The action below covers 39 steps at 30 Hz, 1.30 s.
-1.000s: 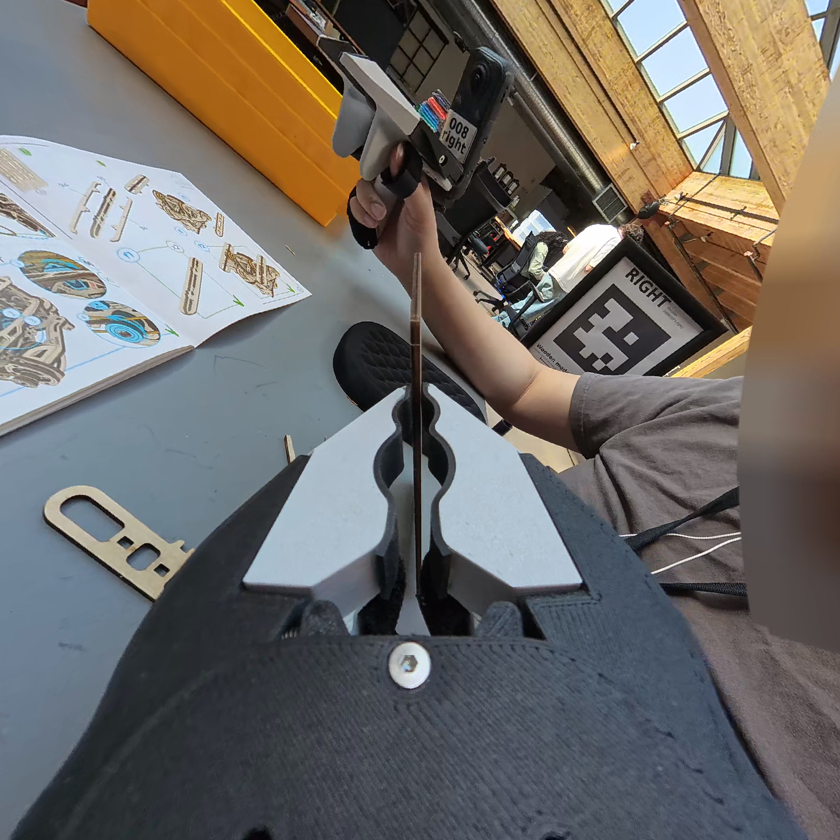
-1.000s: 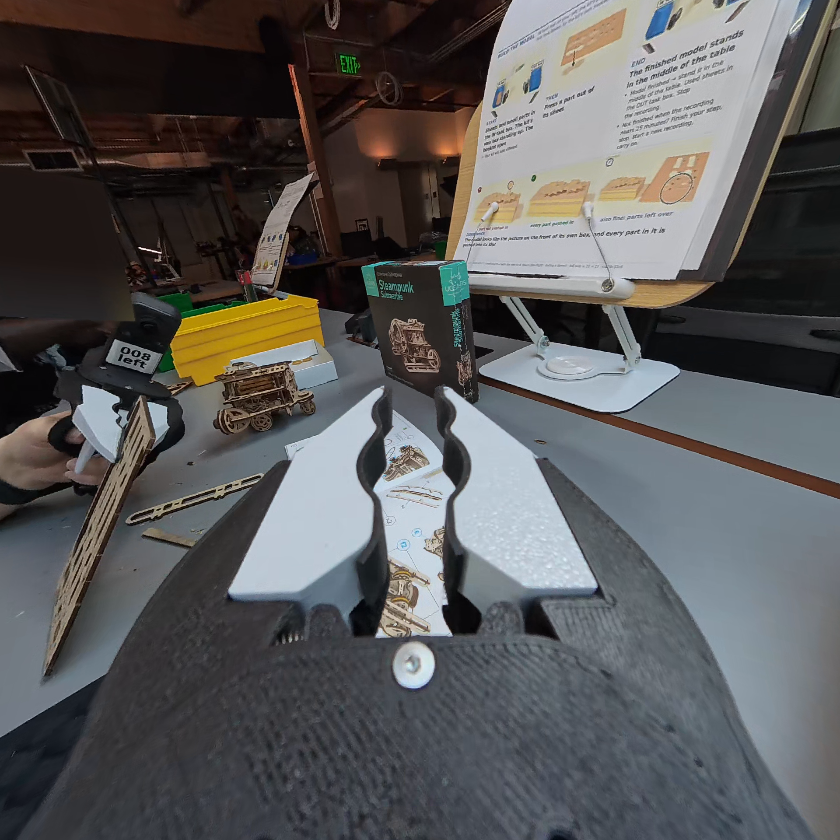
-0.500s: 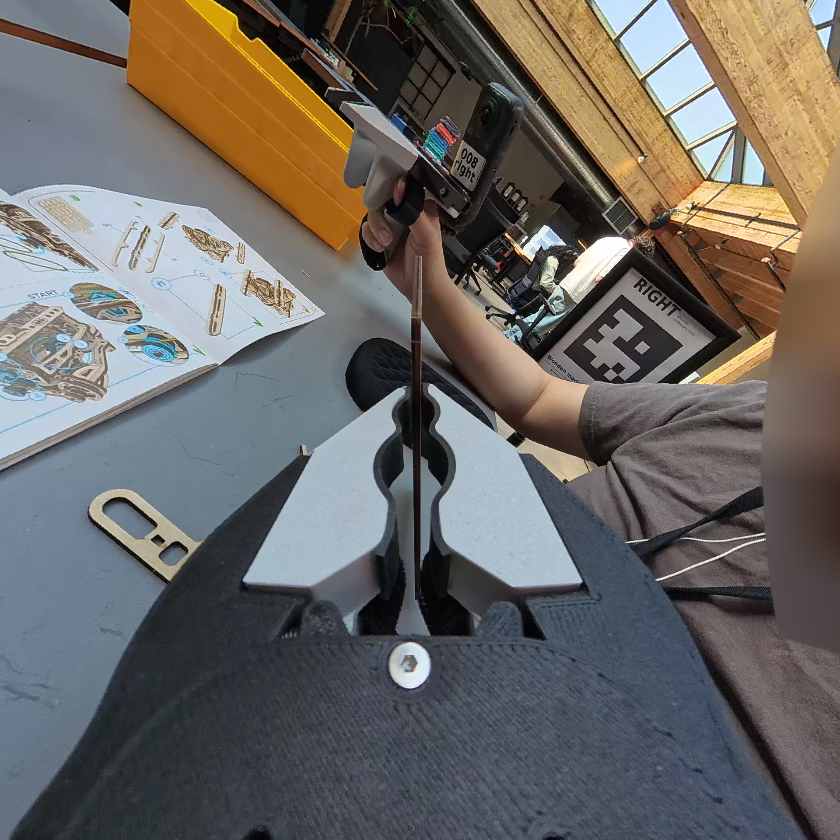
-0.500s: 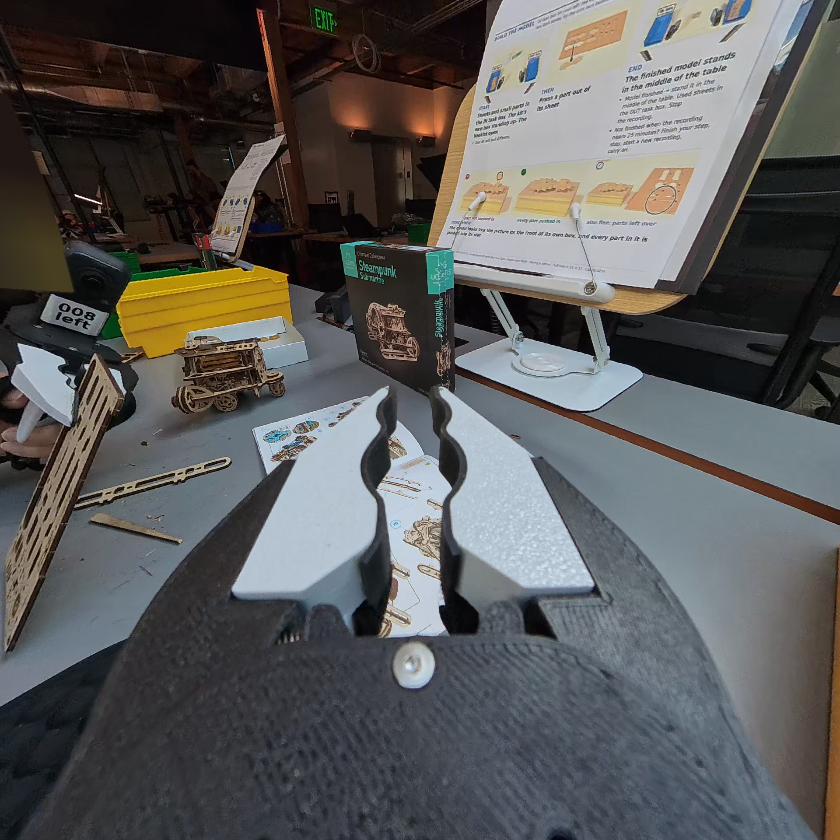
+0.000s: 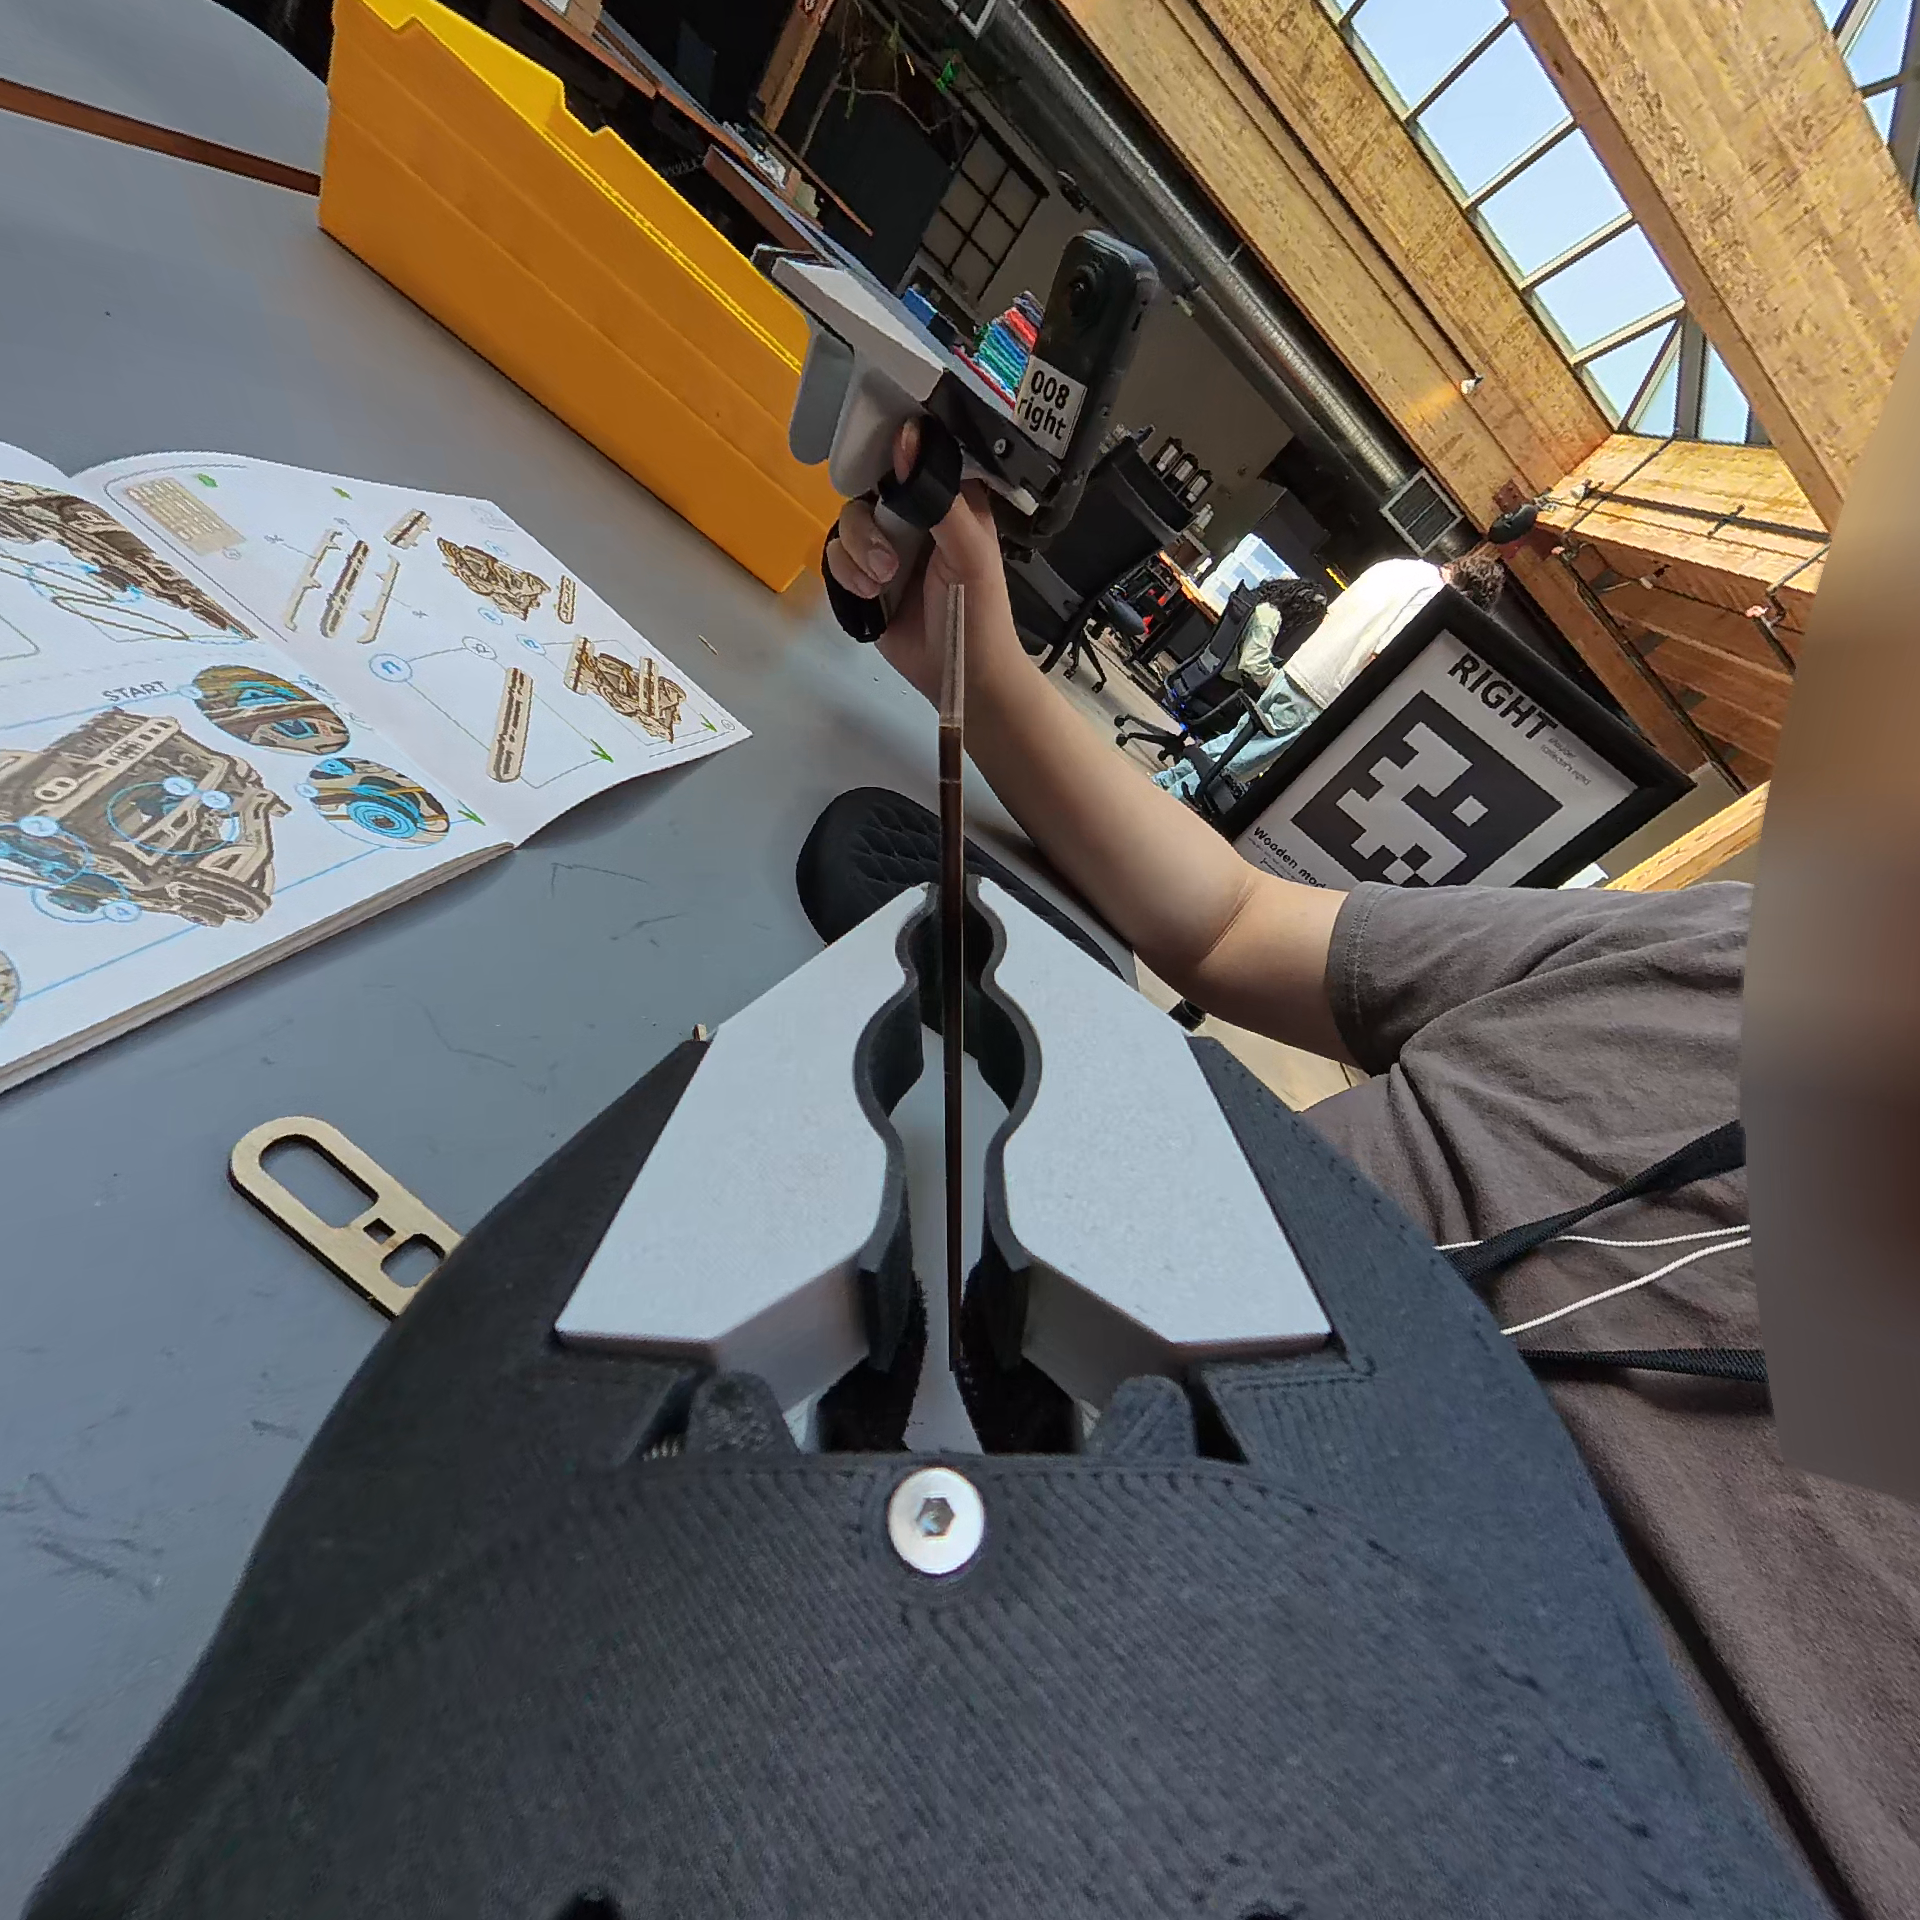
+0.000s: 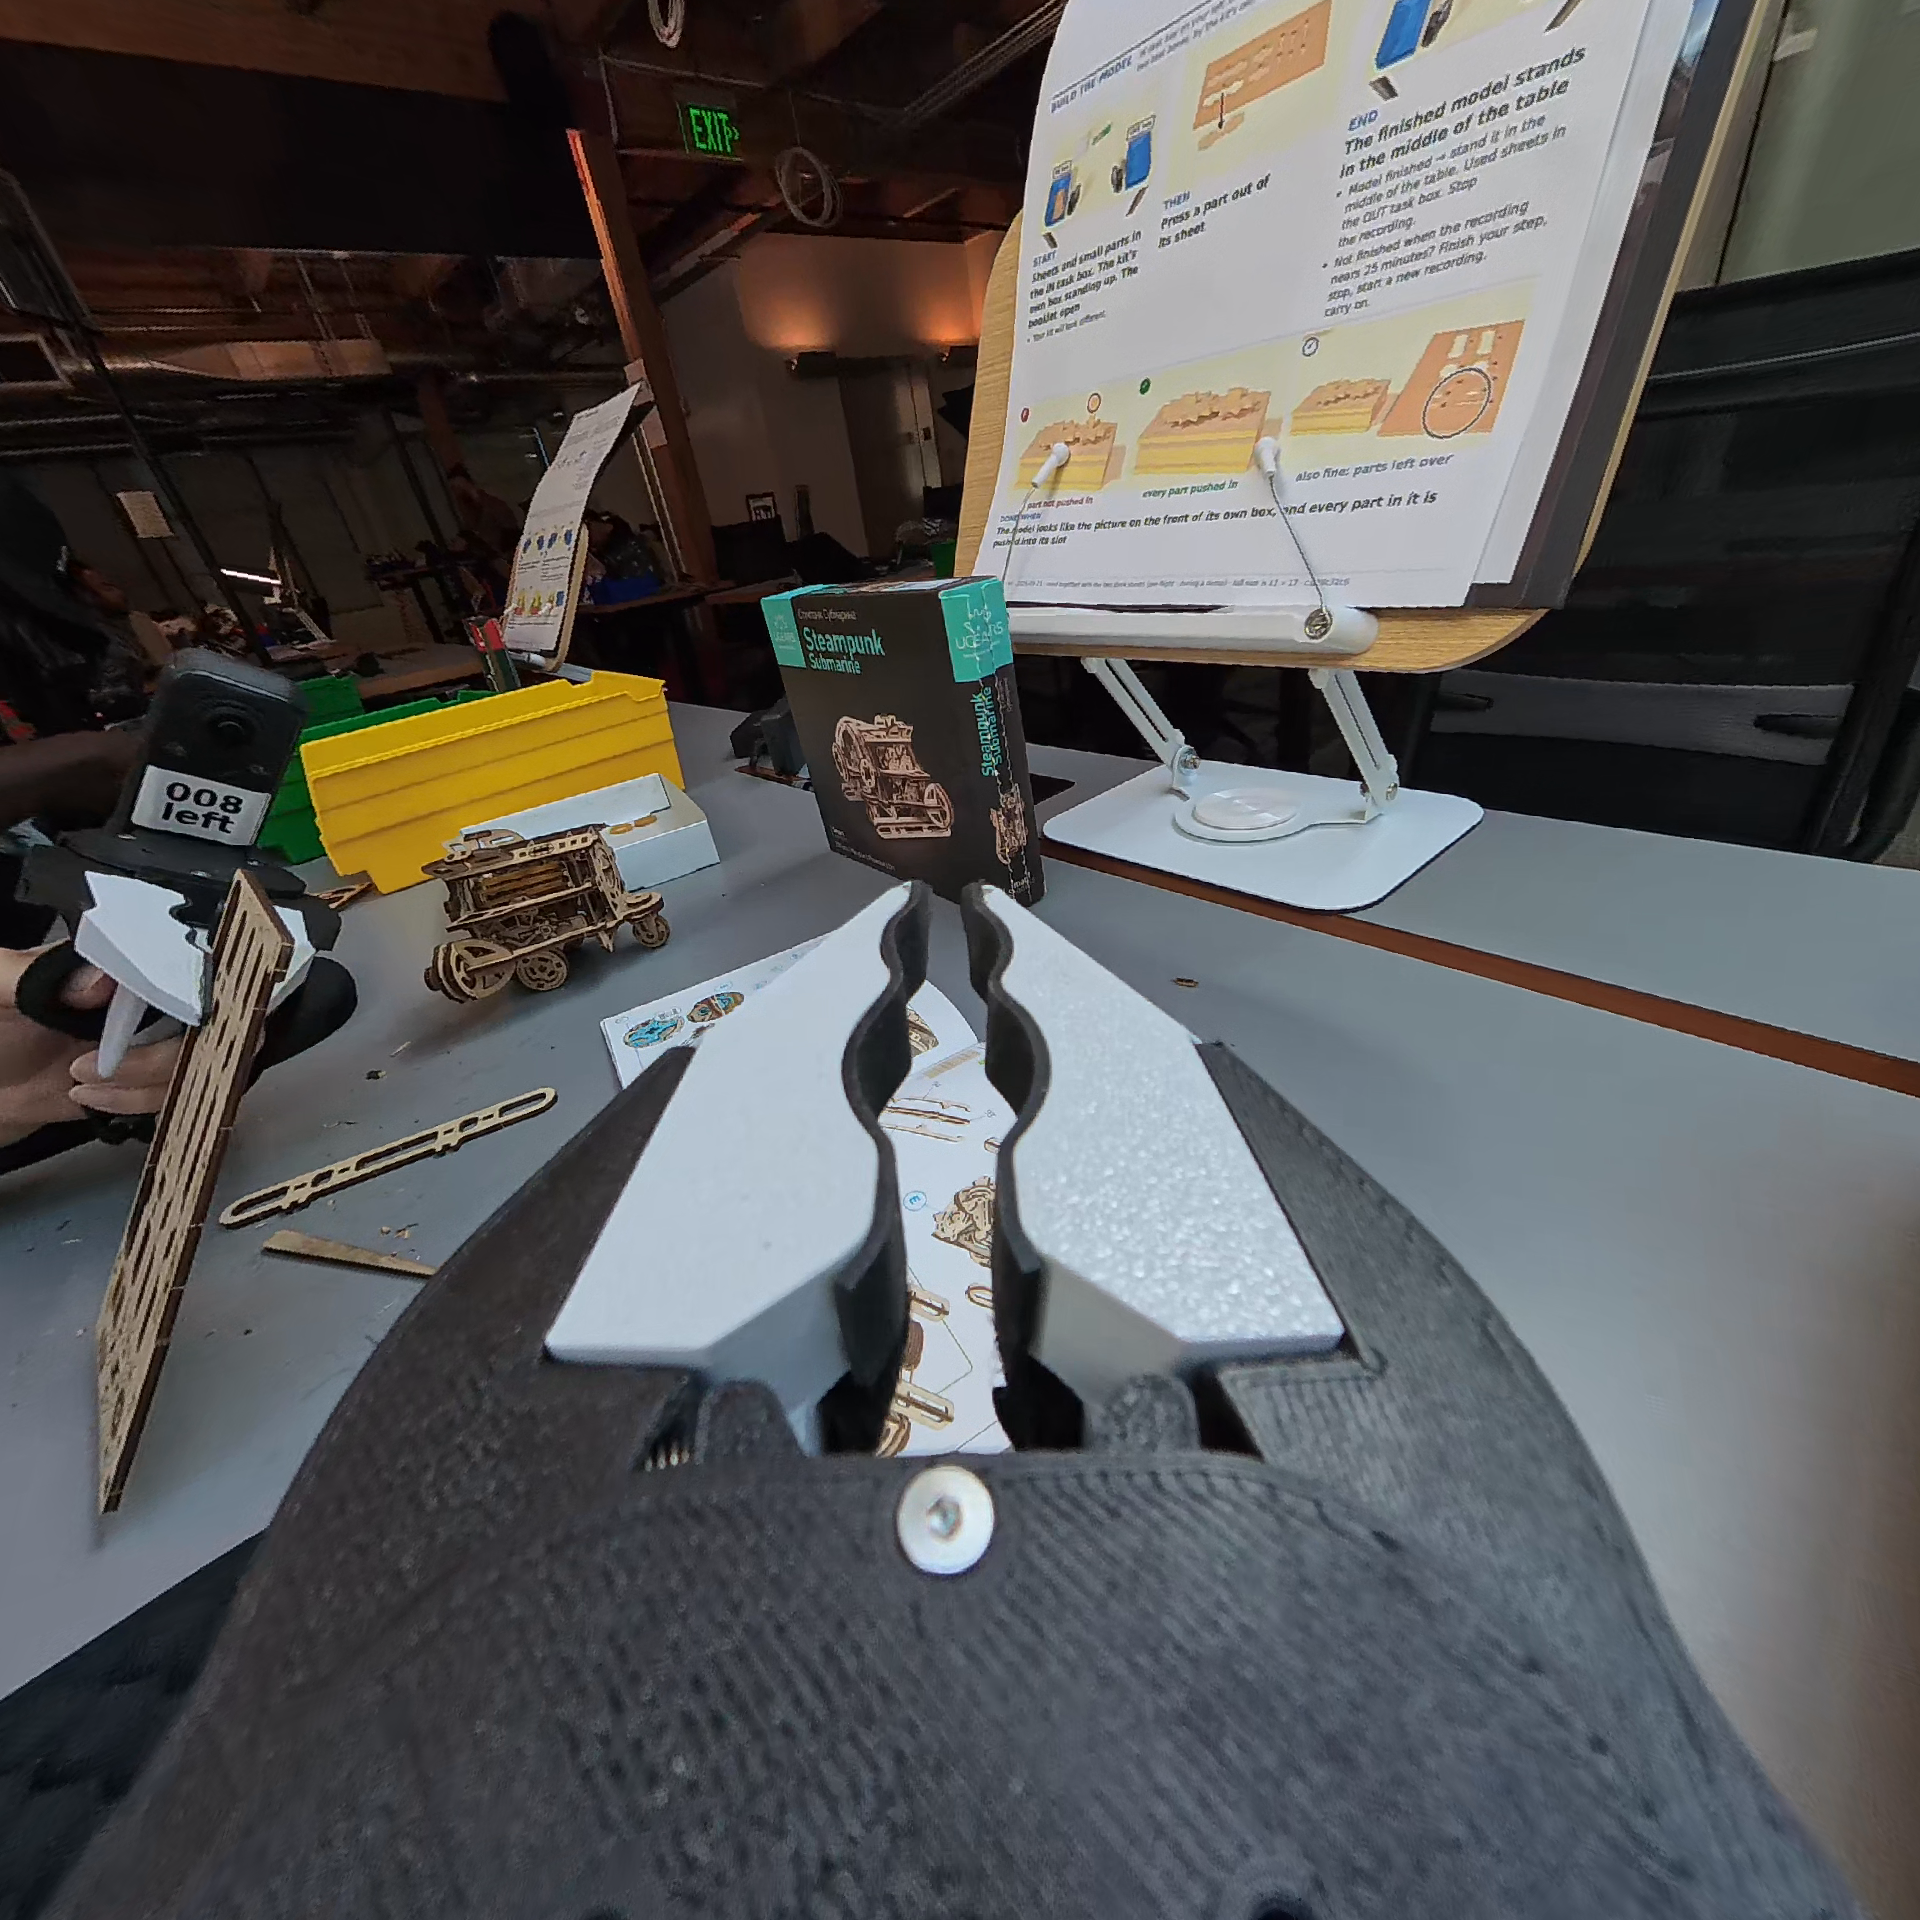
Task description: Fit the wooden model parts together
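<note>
Nearest, the left gripper (image 5: 951,914) is pinching a thin wooden sheet (image 5: 952,831) edge-on between its fingers, the sheet sticking out past the tips. Meanwhile the right gripper (image 6: 943,904) is hovering over the open instruction booklet (image 6: 727,1013), its jaws a narrow gap apart and gripping nothing. Beyond, 1 slotted wooden strip (image 6: 390,1153) is lying flat on the grey table (image 6: 1558,1195). Farther back, the assembled wooden model (image 6: 540,909) is standing near the yellow bins (image 6: 488,769).
</note>
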{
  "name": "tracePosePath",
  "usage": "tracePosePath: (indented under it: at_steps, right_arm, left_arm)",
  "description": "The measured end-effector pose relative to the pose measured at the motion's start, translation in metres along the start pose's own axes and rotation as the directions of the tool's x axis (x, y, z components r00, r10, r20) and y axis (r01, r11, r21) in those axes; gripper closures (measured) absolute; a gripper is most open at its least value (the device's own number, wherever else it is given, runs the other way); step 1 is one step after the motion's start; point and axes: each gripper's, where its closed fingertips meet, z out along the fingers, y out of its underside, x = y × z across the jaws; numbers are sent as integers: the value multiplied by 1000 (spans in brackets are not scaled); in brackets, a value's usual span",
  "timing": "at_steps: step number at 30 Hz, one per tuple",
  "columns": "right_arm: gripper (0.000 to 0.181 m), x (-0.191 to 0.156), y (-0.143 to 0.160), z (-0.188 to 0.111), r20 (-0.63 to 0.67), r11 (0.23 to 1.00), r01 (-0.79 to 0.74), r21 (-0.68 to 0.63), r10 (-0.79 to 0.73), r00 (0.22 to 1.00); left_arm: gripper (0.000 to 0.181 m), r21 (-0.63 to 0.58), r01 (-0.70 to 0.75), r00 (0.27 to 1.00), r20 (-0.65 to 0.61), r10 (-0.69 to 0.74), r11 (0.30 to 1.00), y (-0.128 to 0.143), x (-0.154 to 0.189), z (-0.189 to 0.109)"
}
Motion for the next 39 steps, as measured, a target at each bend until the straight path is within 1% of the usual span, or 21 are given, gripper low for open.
tracePosePath:
  at_steps: [4, 6, 8, 10, 12, 13, 14, 16, 19, 22, 26, 29, 34, 39]
  right_arm:
    - [177, -4, 4, 3, 30, 999, -37, -12, 37, 999]
    - [176, -16, 7, 9, 96, 995, -91, -31, 94, 991]
    - [172, -38, 12, 18, 180, 986, -153, -68, 163, 970]
    - [166, -70, 18, 28, 296, 963, -234, -136, 265, 918]
    - [158, -106, 24, 35, 406, 910, -342, -236, 412, 816]
    - [153, -121, 28, 38, 435, 879, -386, -281, 475, 765]
    - [153, -135, 33, 41, 449, 851, -416, -321, 523, 724]
    - [152, -157, 48, 46, 454, 809, -428, -402, 582, 675]
    - [151, -182, 73, 49, 449, 783, -363, -505, 597, 665]
    - [153, -196, 86, 49, 437, 745, -343, -571, 630, 642]
    - [155, -203, 94, 48, 412, 674, -389, -627, 712, 569]
    - [160, -203, 96, 48, 388, 623, -429, -654, 763, 517]
    - [160, -197, 95, 49, 356, 588, -475, -655, 794, 493]
    - [161, -204, 99, 47, 344, 557, -463, -690, 814, 467]
  left_arm:
    - [181, 6, 12, 1000, 18, -12, 1000, -1, -4, -2]
    - [181, 12, 24, 1000, 17, -25, 1000, -1, -5, -2]
    - [181, 16, 47, 999, 14, -47, 999, -1, -6, -2]
    - [181, 19, 72, 997, 11, -72, 997, -1, -8, -2]
    - [181, 23, 101, 995, 8, -101, 995, 0, -10, -3]
    - [181, 28, 115, 993, 3, -115, 993, -1, -11, -3]
    - [181, 32, 131, 991, -6, -130, 991, -1, -11, -4]
    - [181, 40, 160, 987, -24, -159, 986, -2, -11, -4]
    - [181, 49, 188, 982, -35, -186, 981, -3, -12, -6]
    - [181, 61, 211, 977, -44, -209, 975, -4, -12, -8]
    - [181, 69, 258, 966, -22, -257, 964, -3, -20, -10]
    - [181, 76, 300, 954, -21, -299, 951, -2, -25, -12]
    - [181, 88, 349, 937, -63, -344, 933, -3, -24, -13]
    - [181, 89, 347, 937, -67, -342, 934, -4, -24, -13]
